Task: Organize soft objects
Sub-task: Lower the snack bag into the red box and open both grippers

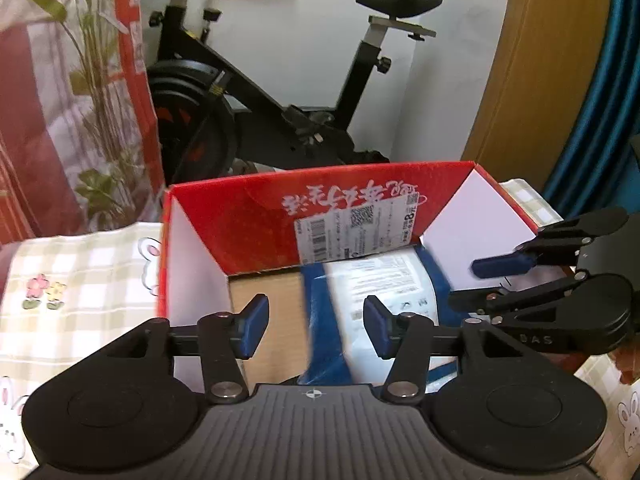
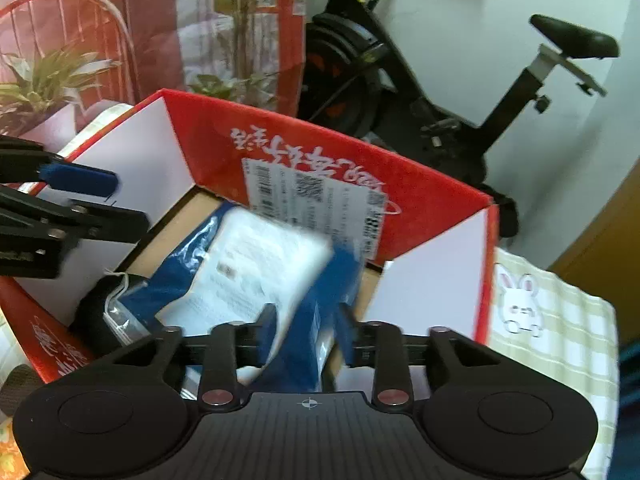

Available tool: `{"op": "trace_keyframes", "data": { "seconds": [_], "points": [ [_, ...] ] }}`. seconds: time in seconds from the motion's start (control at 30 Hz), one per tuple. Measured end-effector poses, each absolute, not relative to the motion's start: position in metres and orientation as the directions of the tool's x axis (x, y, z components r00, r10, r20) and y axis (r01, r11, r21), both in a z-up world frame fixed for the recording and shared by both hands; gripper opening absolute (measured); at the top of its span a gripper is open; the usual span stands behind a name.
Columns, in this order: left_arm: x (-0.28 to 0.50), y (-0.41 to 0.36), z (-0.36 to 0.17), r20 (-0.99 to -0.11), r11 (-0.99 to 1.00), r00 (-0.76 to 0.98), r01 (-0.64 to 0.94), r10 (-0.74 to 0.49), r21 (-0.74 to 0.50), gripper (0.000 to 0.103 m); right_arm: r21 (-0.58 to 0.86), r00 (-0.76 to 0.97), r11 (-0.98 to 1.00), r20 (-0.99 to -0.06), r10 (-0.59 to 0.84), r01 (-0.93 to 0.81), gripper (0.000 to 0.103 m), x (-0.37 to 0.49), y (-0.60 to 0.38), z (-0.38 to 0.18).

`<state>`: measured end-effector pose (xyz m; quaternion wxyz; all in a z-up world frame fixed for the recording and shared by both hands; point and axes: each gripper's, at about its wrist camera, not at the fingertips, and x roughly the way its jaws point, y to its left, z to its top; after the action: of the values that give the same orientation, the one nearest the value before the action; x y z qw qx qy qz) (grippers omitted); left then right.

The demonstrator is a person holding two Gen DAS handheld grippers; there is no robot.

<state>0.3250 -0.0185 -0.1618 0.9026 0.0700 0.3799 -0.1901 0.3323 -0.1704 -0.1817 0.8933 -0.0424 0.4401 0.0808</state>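
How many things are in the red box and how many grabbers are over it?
Blue and white soft pack in the red box: 1
Black thing under the pack, too hidden to name: 1
Grabbers: 2, left gripper and right gripper
Total: 4

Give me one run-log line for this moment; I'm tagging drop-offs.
stage: pack drop-off | blue-and-white pack: inside red box | left gripper: open, empty | right gripper: open, pack between fingers
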Motion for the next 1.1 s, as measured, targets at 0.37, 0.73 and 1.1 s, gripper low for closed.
{"op": "trace_keyframes", "data": {
  "seconds": [0.37,0.73,1.1],
  "points": [
    [0.265,-0.002,-0.134,-0.664,0.929,0.690,0.369,-0.287,-0.018,0.056,0.063,0.709,0.981,-0.683,0.175,-0.182,0.053,0.277,-0.177,-0.136],
    [0.200,0.007,-0.130,-0.676,0.928,0.672,0.371,-0.301,-0.045,0.056,0.073,0.738,0.965,-0.630,0.242,-0.254,0.052,0.209,-0.161,-0.112],
    [0.171,0.003,-0.144,-0.694,0.917,0.634,0.385,-0.341,-0.099,0.056,0.082,0.722,0.952,-0.633,0.278,-0.294,0.052,0.160,-0.158,-0.120]
  ]
}}
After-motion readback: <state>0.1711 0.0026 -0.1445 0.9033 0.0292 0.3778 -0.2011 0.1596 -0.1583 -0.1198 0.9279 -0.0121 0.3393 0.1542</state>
